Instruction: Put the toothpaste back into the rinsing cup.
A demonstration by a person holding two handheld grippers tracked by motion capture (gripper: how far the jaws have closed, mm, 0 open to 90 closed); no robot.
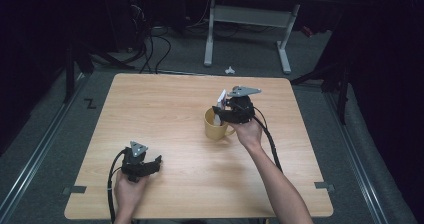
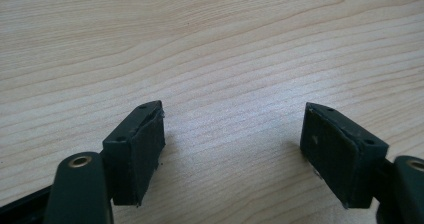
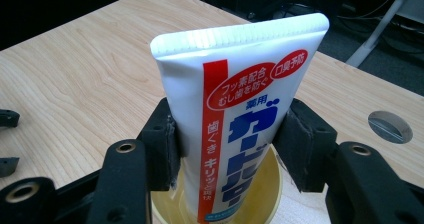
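With the right gripper [image 3: 227, 149] clamping the toothpaste tube [image 3: 235, 94], we lower it into the yellow mug [image 1: 216, 126]; next, release. The left gripper [image 2: 232, 139] rests open.

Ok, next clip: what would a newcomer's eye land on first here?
Most striking is the white toothpaste tube with red and blue print, clamped between the right gripper's black pads and standing with its lower end inside the yellow mug near the middle of the light wooden table. Next comes the left gripper, jaws wide apart over bare wood at the table's near left.
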